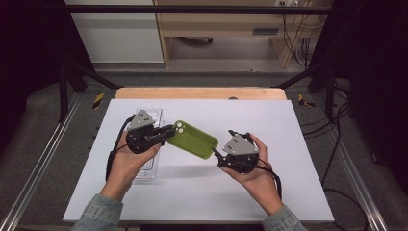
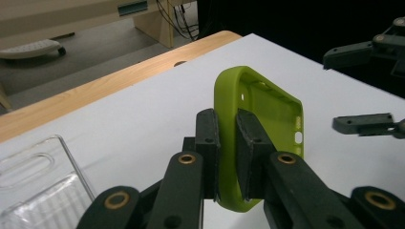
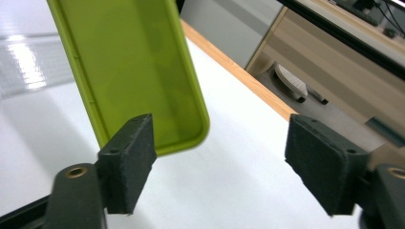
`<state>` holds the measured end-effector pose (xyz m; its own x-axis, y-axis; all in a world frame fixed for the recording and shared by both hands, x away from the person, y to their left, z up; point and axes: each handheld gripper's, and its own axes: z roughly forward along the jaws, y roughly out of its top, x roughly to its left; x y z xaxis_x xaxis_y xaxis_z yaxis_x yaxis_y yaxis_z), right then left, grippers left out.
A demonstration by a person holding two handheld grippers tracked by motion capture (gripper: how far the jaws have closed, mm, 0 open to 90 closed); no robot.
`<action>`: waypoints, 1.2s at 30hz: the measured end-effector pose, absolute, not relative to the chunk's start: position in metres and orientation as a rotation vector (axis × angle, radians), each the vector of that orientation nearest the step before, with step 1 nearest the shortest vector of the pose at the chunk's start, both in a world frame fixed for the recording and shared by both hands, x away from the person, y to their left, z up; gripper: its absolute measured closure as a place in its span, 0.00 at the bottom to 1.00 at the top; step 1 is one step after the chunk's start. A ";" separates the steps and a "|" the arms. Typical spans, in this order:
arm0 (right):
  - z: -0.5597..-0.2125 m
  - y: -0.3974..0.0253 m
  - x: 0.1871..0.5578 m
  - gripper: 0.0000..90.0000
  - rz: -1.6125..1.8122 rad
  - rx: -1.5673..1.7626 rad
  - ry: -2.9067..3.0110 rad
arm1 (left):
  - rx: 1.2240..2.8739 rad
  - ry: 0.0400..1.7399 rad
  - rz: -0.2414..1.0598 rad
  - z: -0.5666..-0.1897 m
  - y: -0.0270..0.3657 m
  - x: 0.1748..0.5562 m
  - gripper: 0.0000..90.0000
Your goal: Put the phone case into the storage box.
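The left gripper [image 1: 166, 133] was clamped on one end wall of the green phone case [image 1: 192, 139], holding it above the white counter [image 1: 269, 120]. The right gripper [image 3: 219, 162] stood released at the case's far end, that end just in front of its jaws. This looked like a handover; next the right gripper would need to move forward around the rim before closing. A clear plastic tray [image 1: 149, 166] lay under the left hand [image 1: 126, 161].

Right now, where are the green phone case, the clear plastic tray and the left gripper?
green phone case [image 1: 192, 139]: high view, middle of its inner face.
clear plastic tray [image 2: 33, 191]: left gripper view, its clear floor near the rim.
left gripper [image 2: 228, 157]: left gripper view, between its fingertips.
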<state>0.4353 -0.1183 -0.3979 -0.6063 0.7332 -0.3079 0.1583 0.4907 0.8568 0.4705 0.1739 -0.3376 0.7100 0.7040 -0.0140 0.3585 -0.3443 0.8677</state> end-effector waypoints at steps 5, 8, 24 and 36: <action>-0.404 -0.136 0.430 0.16 1.160 0.834 1.987 | 1.963 0.820 0.477 -0.330 0.176 0.476 0.89; -0.407 -0.150 0.429 0.09 1.219 0.919 1.958 | 1.959 0.825 0.487 -0.326 0.179 0.477 0.89; -0.453 -0.214 0.408 0.07 1.237 1.005 1.836 | 1.956 0.805 0.583 -0.300 0.193 0.482 0.89; -0.466 -0.207 0.403 0.08 1.228 0.943 1.882 | 1.972 0.809 0.664 -0.279 0.209 0.489 0.89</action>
<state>0.4034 -0.2072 -0.4659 -0.4980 0.8530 -0.1562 0.2002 0.2884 0.9363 0.4889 0.2085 -0.2787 0.6454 0.7512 0.1384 0.2821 -0.4028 0.8707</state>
